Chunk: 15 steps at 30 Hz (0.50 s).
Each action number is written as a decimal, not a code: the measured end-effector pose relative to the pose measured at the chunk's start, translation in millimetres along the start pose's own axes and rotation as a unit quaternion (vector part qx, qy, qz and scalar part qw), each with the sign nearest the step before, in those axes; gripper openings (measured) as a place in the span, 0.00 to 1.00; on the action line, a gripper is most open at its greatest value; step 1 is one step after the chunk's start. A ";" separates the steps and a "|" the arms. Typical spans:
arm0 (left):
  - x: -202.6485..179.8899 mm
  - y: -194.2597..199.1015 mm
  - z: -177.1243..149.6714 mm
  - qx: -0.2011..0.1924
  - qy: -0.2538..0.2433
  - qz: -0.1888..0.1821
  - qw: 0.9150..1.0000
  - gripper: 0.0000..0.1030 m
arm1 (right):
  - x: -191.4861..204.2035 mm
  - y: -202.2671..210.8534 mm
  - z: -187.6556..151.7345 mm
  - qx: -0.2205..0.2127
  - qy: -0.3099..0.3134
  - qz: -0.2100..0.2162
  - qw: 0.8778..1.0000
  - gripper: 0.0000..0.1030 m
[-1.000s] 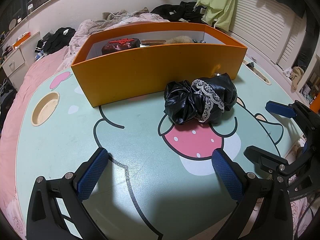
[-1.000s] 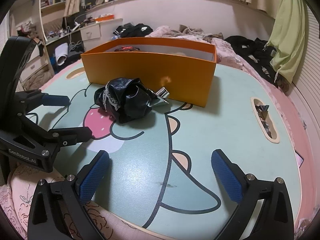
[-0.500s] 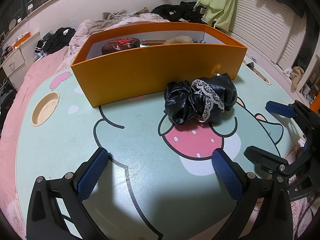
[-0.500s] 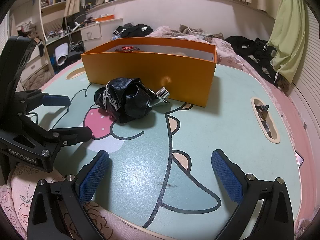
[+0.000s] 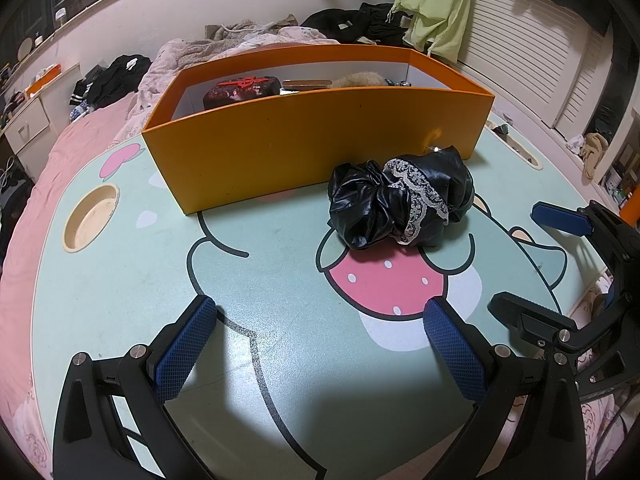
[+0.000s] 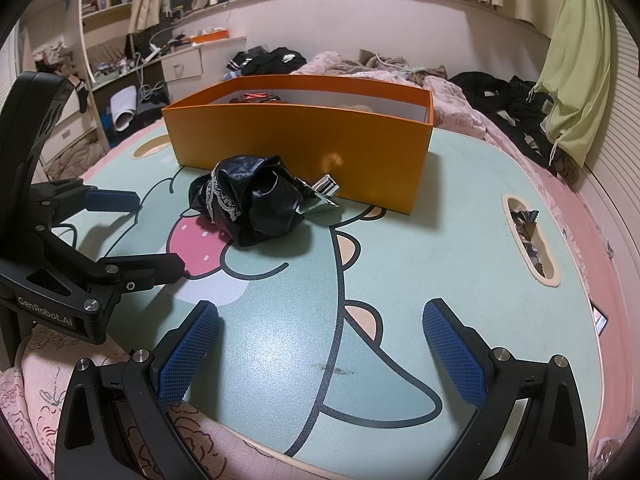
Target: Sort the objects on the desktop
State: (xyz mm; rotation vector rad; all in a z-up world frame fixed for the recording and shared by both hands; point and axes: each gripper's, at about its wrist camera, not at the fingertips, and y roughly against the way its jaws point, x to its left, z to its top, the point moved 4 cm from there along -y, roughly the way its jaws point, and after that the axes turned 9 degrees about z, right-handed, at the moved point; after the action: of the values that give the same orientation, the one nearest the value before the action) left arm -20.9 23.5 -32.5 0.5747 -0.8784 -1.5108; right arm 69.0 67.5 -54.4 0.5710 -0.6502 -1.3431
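Note:
A crumpled black cloth with white lace trim (image 5: 402, 204) (image 6: 250, 198) lies on the cartoon-printed table (image 5: 280, 320), just in front of the orange box (image 5: 320, 144) (image 6: 304, 136). A small shiny silver object (image 6: 325, 196) lies beside the cloth, against the box wall. The box holds a dark red item (image 5: 242, 90), a flat bar and something furry. My left gripper (image 5: 320, 344) is open and empty, low over the table's near side. My right gripper (image 6: 320, 344) is open and empty near the table's front edge; it also shows in the left wrist view (image 5: 560, 264).
A round cup recess (image 5: 92, 216) sits at the table's left. An oblong slot (image 6: 528, 236) with foil wrappers sits at the right. The left gripper's body (image 6: 60, 248) stands at the left of the right wrist view. A bed with clothes lies behind the table.

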 end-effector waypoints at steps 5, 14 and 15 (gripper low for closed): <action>-0.3 0.0 0.1 0.000 0.000 0.000 1.000 1.00 | 0.1 -0.1 0.1 0.000 0.000 0.000 1.000 0.99; -1.0 -0.1 0.2 0.000 0.001 0.001 1.000 1.00 | 0.3 0.0 0.1 0.000 0.000 0.000 1.000 0.99; -1.0 0.1 0.0 0.000 0.001 0.001 1.000 1.00 | 0.4 -0.1 0.1 0.000 0.000 0.000 1.000 0.99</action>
State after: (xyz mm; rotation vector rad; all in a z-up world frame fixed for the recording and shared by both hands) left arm -20.7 24.5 -32.5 0.5746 -0.8779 -1.5090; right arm 68.9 67.1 -54.4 0.5710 -0.6504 -1.3435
